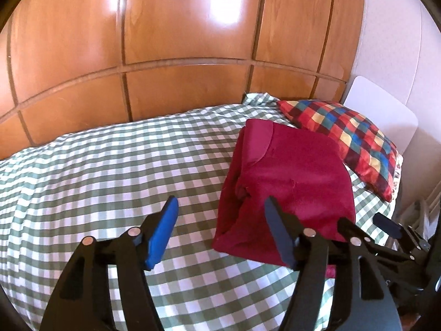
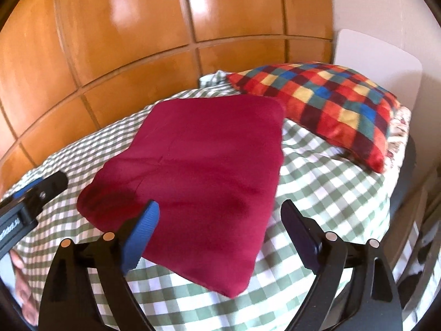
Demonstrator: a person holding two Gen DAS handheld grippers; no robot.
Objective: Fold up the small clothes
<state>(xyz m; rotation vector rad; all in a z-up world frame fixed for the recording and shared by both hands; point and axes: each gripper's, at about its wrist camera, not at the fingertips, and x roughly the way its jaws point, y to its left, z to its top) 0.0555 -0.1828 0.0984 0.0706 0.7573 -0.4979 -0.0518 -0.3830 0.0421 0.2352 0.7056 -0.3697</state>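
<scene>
Garment (image 2: 193, 162): crimson, folded into a thick near-square bundle, lying flat on the checked sheet (image 1: 96, 165) toward the pillow (image 2: 330, 107) end of the bed, far corner just short of the pillow. From the left view, layers visibly loose along the near-left edge, one flap curling open and an inner fold bulging out. Left gripper (image 1: 220, 229) hovering just off that loose edge, jaws spread wide, nothing between them. Right gripper (image 2: 220, 231) low over the near side of the bundle, jaws likewise spread and holding nothing; whether the blue pad (image 2: 143, 231) touches cloth, impossible to tell. Likely risks from here: pinching only the top layer at the loose edge and peeling the fold apart on any lift; catching sheet along with garment, since soft bedding gives under pressure and bunches up into the jaws; dragging the bundle sideways and skewing the stack, thick plush fabric tending to spring back; pushing it into the pillow or toward the bed's right edge. Also a chance of the two grippers colliding, given how close together both stand near the same corner.
</scene>
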